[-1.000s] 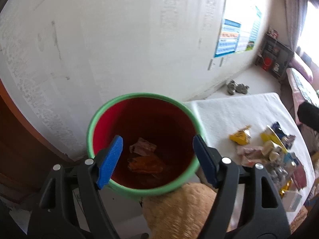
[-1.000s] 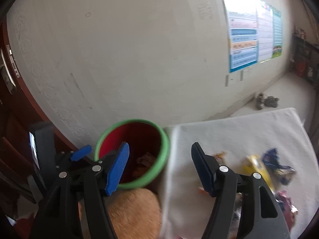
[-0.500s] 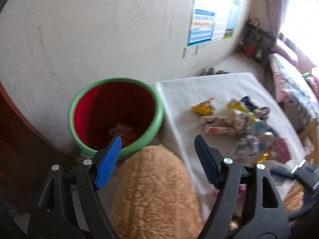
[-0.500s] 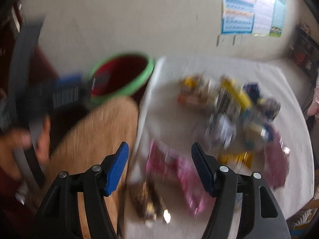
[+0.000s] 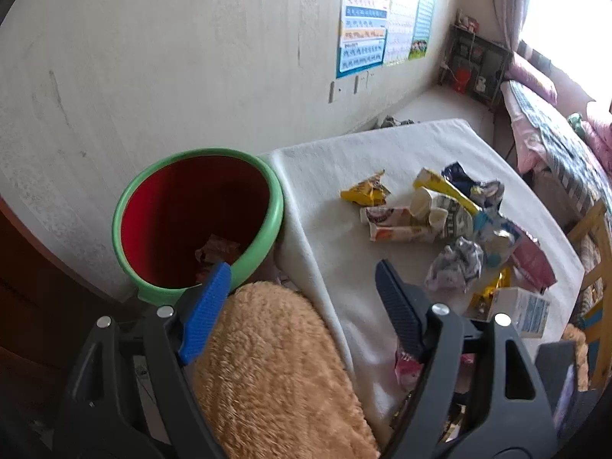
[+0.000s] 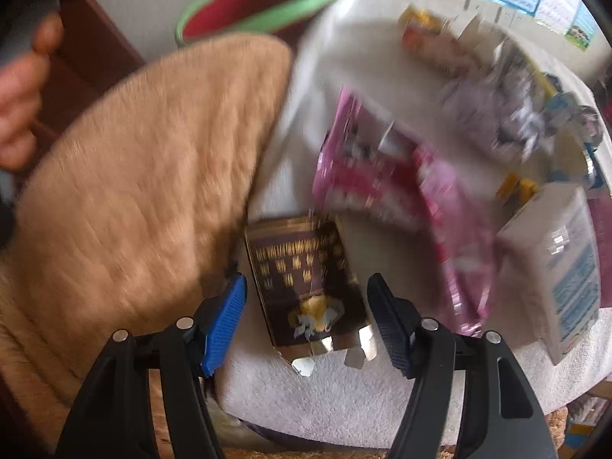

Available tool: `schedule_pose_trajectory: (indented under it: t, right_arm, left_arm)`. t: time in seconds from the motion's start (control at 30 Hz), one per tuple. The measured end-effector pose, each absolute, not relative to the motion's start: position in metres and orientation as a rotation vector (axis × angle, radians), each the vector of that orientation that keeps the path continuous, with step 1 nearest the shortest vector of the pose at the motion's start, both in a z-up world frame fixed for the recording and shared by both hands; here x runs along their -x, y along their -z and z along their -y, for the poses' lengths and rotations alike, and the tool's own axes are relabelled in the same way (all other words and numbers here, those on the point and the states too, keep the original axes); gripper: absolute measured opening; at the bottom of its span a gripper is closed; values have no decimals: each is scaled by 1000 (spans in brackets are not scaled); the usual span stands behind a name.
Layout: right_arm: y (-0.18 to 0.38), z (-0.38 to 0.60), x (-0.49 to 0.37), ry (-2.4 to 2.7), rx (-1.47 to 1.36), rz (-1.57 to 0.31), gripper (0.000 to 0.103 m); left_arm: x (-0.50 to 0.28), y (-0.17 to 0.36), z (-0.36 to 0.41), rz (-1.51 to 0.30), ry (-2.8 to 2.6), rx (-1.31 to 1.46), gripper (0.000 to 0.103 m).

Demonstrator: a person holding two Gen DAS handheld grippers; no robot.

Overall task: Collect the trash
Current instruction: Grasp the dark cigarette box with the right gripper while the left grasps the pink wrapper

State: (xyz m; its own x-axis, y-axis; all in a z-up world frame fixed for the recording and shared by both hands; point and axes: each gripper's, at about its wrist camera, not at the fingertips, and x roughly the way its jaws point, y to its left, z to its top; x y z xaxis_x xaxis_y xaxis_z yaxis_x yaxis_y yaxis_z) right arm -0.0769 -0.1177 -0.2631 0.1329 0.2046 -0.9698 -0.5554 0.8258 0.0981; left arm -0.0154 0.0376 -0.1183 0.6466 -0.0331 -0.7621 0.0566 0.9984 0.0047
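A red bin with a green rim [image 5: 199, 222] stands beside the white-cloth table [image 5: 336, 237] and holds a few wrappers. Trash lies on the cloth: a yellow wrapper [image 5: 363, 193], crumpled foil [image 5: 455, 264], a white carton [image 5: 524, 311]. My left gripper [image 5: 302, 306] is open and empty above the table's near left corner. My right gripper [image 6: 306, 313] is open, low over a dark brown and gold box [image 6: 306, 279] at the table's near edge, its jaws on either side without touching. A pink wrapper [image 6: 386, 183] lies just beyond the box.
A tan furry cushion [image 5: 275, 375] sits between the bin and the table, under the left gripper; it also shows in the right wrist view [image 6: 145, 176]. The wall is behind the bin. A bed [image 5: 554, 130] is at far right.
My left gripper has pulled back from over the bin towards the table. My right gripper has swung from the bin down to the near table edge, over the brown box.
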Motion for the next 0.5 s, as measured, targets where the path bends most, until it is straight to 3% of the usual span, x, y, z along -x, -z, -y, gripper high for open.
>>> schedule_pose_trajectory:
  t: [0.03,0.2,0.5]
  right_arm:
    - [264,116,78,-556,334,-1323,53]
    - [247,131,76,-567,244,-1278,51]
    - [179,218,39,-365,-162,-1057,52]
  left_arm:
    - [15,119,-36,-865,55,-38,75]
    - [3,124,-31,-873,71,-33,75]
    - [-17,136,-18,-911,98,-5,75]
